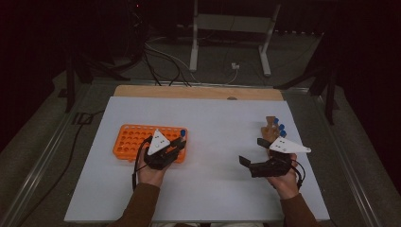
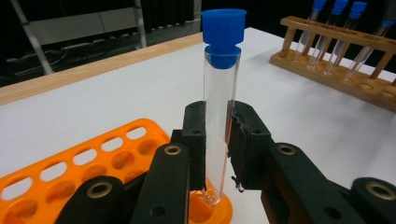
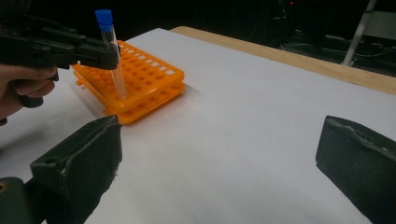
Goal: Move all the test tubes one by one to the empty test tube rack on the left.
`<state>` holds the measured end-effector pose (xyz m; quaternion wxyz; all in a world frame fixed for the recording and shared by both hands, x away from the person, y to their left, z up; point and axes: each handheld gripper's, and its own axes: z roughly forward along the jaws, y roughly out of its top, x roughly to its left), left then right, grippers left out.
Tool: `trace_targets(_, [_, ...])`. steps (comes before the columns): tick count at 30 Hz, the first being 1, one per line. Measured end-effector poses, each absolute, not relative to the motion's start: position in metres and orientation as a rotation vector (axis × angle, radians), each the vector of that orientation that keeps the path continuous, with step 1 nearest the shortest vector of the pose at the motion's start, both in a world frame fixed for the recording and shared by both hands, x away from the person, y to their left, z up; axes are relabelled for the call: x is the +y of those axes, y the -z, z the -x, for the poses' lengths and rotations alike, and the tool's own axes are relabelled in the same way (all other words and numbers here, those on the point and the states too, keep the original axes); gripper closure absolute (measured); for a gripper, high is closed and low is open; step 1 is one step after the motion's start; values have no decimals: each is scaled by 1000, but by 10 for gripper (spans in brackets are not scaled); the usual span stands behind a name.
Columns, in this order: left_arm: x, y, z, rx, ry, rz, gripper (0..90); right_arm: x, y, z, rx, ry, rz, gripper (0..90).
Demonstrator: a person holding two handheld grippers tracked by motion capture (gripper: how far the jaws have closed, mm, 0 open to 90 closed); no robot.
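Observation:
A clear test tube (image 2: 218,93) with a blue cap stands upright between the pads of my left gripper (image 2: 219,121), which is shut on its middle. The tube's lower end sits in a corner hole of the orange rack (image 2: 93,158). From above, the left gripper (image 1: 177,142) is at the right end of the orange rack (image 1: 135,139), with the tube's blue cap (image 1: 182,133) above it. My right gripper (image 1: 253,151) hovers over the white table with its jaws wide apart and nothing between them. In its own view the right gripper (image 3: 219,158) faces the held tube (image 3: 114,60) and the orange rack (image 3: 149,79).
A wooden rack (image 1: 270,130) holding several blue-capped tubes stands just beyond the right gripper, also seen as the wooden rack (image 2: 336,70). The white table (image 1: 213,118) ends in a wooden strip at the far edge. Cables and a stand's legs lie on the floor behind.

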<state>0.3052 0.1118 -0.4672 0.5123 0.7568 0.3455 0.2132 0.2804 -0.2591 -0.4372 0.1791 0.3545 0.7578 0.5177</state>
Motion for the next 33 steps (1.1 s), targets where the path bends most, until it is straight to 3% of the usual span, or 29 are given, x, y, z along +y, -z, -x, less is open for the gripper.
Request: trace_targets(33, [110,495,-300,887,-526,-2010,782,-254,444,-278,2181,-1440,-987,5])
